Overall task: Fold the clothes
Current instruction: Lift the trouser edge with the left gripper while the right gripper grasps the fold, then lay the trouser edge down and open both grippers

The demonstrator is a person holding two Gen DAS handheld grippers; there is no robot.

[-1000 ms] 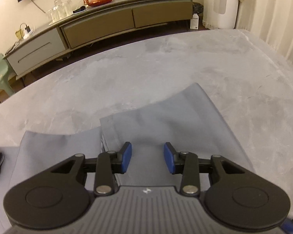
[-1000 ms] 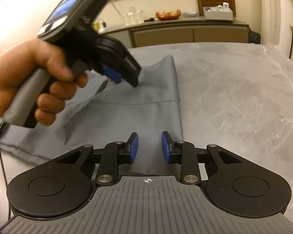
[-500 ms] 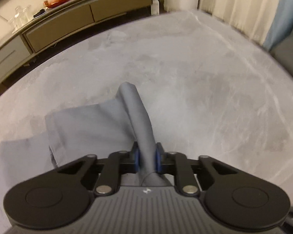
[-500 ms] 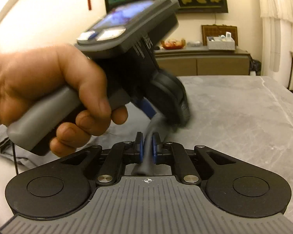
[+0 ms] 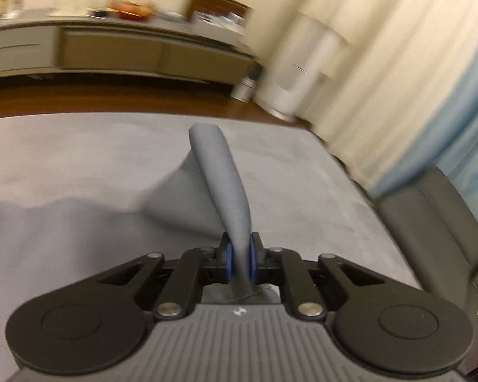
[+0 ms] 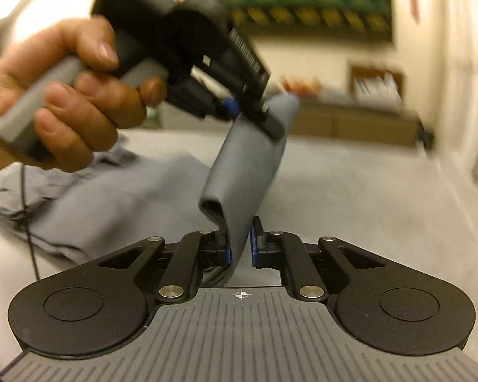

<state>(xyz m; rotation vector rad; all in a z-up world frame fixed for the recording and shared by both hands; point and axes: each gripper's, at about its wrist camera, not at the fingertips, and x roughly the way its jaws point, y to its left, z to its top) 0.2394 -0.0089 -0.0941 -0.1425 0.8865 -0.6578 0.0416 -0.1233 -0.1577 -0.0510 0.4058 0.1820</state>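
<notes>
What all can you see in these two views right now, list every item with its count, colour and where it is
garment: one, grey-blue, partly lifted off the table, the rest lying on it.
table: one, grey marbled top, under the garment.
sideboard: one, brown and grey, along the far wall, blurred items on top.
curtains: cream and blue, at the right in the left wrist view.
chair: one, dark grey, beside the table's right edge.
wall hanging: one, dark with green and yellow shapes, on the wall.
left tongs: shut on the garment's edge.
right tongs: gripping the garment's edge.
left hand: holds the left handle.
</notes>
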